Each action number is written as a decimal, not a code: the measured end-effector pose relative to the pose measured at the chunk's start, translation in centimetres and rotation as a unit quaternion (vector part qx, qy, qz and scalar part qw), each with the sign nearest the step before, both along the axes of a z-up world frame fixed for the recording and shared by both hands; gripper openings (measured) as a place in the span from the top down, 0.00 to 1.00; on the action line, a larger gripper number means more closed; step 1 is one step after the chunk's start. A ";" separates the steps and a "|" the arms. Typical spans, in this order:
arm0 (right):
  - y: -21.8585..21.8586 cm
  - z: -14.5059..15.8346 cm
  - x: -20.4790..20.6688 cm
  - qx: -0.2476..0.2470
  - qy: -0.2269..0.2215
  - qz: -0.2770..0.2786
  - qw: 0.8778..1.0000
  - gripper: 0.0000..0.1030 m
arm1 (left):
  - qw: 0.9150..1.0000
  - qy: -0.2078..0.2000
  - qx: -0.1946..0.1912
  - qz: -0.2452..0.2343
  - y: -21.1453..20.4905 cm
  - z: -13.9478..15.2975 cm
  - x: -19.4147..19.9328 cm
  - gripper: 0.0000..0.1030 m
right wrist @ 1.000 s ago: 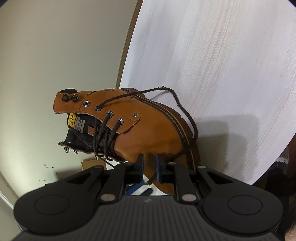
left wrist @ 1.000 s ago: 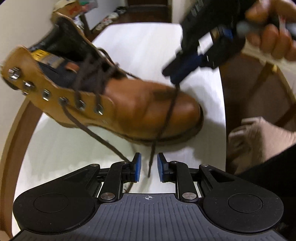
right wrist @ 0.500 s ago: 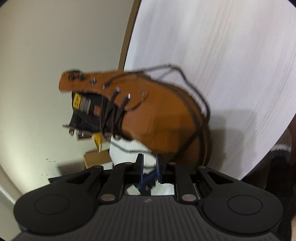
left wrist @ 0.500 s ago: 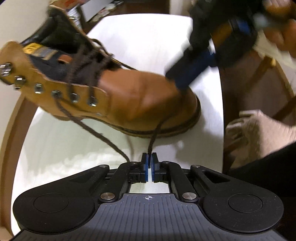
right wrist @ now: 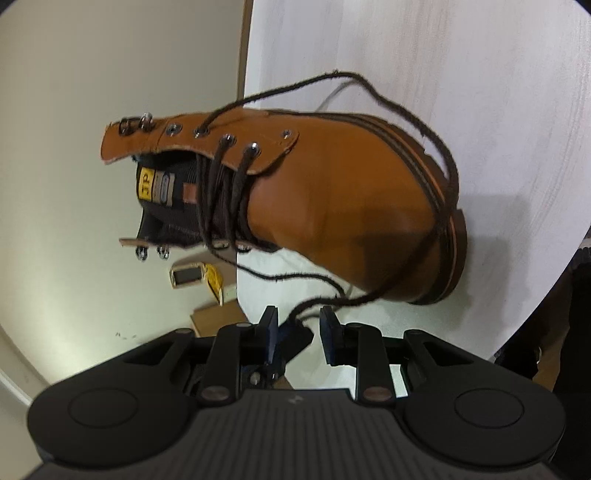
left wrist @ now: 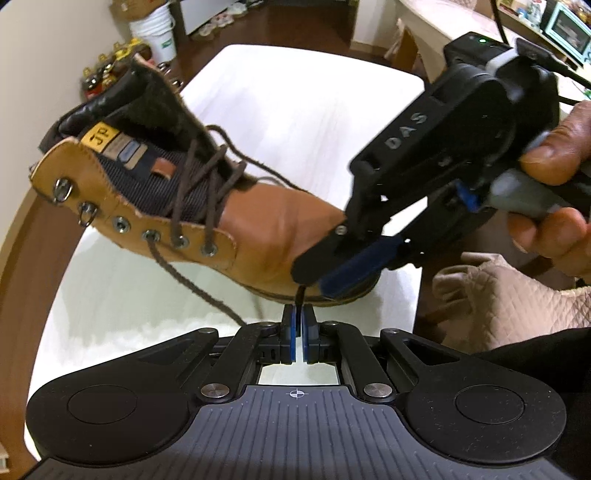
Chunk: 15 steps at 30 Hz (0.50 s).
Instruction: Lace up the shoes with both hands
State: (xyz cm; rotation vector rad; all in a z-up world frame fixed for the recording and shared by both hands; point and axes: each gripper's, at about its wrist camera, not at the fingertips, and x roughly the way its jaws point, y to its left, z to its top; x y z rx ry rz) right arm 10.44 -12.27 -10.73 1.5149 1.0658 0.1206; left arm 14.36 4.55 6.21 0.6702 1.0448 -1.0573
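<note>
A tan leather boot [left wrist: 280, 221] lies on the white table [left wrist: 295, 92], toe to the right, with dark brown laces through its lower eyelets. My left gripper [left wrist: 298, 325] is shut on the end of one lace [left wrist: 300, 297], just in front of the toe. A second lace [left wrist: 192, 273] trails loose from a side eyelet across the table. My right gripper [left wrist: 325, 273] hangs over the toe, close above the left one. In the right wrist view its jaws [right wrist: 299, 325] are opening; the lace [right wrist: 295, 314] passes between the pads without being pressed.
A hand [left wrist: 554, 206] holds the right gripper at the right. A quilted beige cushion [left wrist: 509, 295] lies beside the table's right edge. A white bucket [left wrist: 153, 35] and bottles [left wrist: 107, 74] stand on the floor at the far left. A cardboard box [right wrist: 218, 317] sits below the table.
The left gripper closed on the lace end and lifted a little. The right gripper let go of that lace, opened wide and came down beside the toe.
</note>
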 end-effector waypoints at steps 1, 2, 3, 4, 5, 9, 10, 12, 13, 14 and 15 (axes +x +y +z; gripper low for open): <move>-0.1 -0.1 0.0 0.000 0.003 -0.003 1.000 0.74 | 1.000 0.000 -0.001 0.000 0.0 0.1 -0.1 0.97; -0.2 -0.1 -0.1 0.001 0.005 -0.006 1.000 0.74 | 1.000 0.000 -0.003 0.000 -0.1 0.2 -0.1 0.97; -0.2 -0.2 -0.2 0.001 0.006 -0.008 1.000 0.74 | 1.000 0.001 -0.004 -0.002 -0.1 0.4 -0.1 0.97; -0.3 -0.2 -0.2 0.001 0.007 -0.007 1.000 0.81 | 1.000 0.001 -0.004 -0.002 -0.2 0.3 -0.2 0.97; -0.3 -0.2 -0.2 0.001 0.006 -0.006 1.000 0.85 | 1.000 0.001 -0.004 -0.003 -0.3 0.0 -0.4 0.97; -0.6 0.6 -0.1 -0.024 -0.015 -0.005 1.000 0.97 | 1.000 0.007 -0.013 -0.002 -0.2 0.2 -0.5 0.97; -0.8 1.0 -0.1 -0.035 -0.022 -0.008 0.999 0.97 | 1.000 0.008 -0.015 -0.003 -0.3 0.3 -0.5 0.97; -1.4 1.6 -0.1 -0.047 -0.030 -0.019 0.998 0.97 | 1.000 0.008 -0.018 -0.003 -0.3 0.6 -0.3 0.97; -1.8 2.0 0.0 -0.056 -0.037 -0.023 0.997 0.97 | 1.000 0.007 -0.020 0.000 -0.2 0.9 -0.1 0.97; -2.2 2.2 0.0 -0.062 -0.042 -0.025 0.997 0.97 | 1.000 0.009 -0.023 0.003 -0.1 1.3 0.2 0.96; -2.5 2.5 0.2 -0.067 -0.047 -0.025 0.996 0.97 | 1.000 0.009 -0.025 0.006 -0.1 1.5 0.4 0.95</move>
